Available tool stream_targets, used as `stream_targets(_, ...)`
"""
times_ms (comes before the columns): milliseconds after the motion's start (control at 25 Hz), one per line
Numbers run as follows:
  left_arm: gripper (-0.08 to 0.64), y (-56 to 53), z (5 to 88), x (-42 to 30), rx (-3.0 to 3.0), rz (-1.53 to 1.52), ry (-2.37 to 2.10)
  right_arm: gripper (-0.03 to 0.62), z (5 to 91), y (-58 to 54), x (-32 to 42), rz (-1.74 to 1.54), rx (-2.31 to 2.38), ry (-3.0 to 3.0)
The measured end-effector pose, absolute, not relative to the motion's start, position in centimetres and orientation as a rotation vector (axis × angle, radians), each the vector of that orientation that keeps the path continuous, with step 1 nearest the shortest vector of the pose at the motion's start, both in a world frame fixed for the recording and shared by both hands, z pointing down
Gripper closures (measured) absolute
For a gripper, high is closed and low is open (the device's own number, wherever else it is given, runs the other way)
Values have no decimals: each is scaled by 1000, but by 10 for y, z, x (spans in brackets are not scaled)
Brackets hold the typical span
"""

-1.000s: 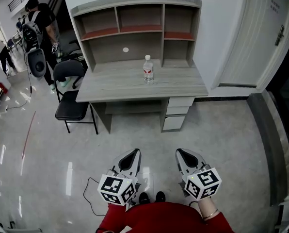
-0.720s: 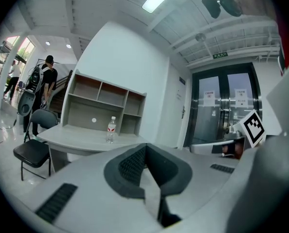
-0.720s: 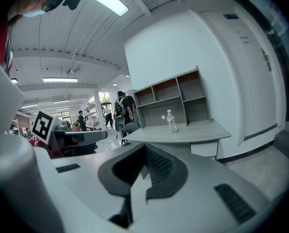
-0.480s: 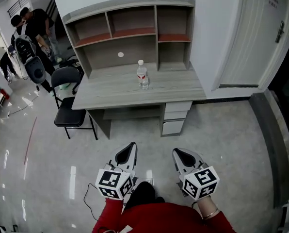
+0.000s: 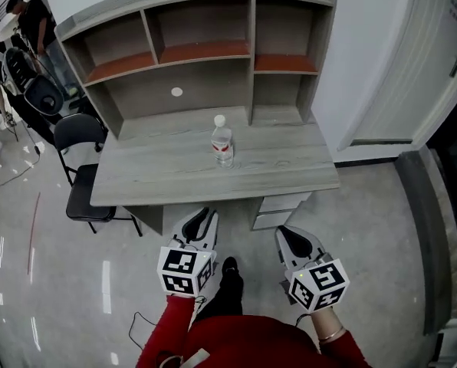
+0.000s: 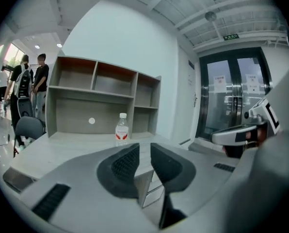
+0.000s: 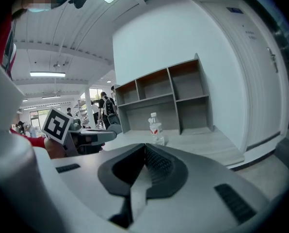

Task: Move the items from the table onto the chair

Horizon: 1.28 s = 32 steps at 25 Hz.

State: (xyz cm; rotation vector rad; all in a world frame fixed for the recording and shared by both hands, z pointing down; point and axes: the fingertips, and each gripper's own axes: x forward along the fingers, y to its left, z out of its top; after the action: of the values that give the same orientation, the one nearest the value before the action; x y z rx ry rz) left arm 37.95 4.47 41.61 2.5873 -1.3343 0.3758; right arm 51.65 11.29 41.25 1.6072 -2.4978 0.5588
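table (image 5: 148,179) with upright water bottle (image 5: 221,144)

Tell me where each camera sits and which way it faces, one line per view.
Head view: on the person's head, facing steeply down at the table, bottle and chair; shows left gripper, right gripper, red sleeves.
Left gripper view: on the left gripper, facing along its opening, empty jaws toward the bottle; the right gripper shows at right.
Right gripper view: on the right gripper, facing along its closed jaws toward the bottle; the left gripper shows at left.
Shared: all three see the bottle on the table.
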Motion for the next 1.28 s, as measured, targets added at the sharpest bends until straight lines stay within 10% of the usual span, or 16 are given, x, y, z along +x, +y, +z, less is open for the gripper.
stream_targets(400, 175, -150, 487, 409, 2426, 562, -1380, 580, 407, -21, 530, 622, 1676, -2419)
stream_targets(1280, 261, -214, 486, 391, 2293, 574, -1557, 580, 425, -85, 563, 748, 1581, -2425)
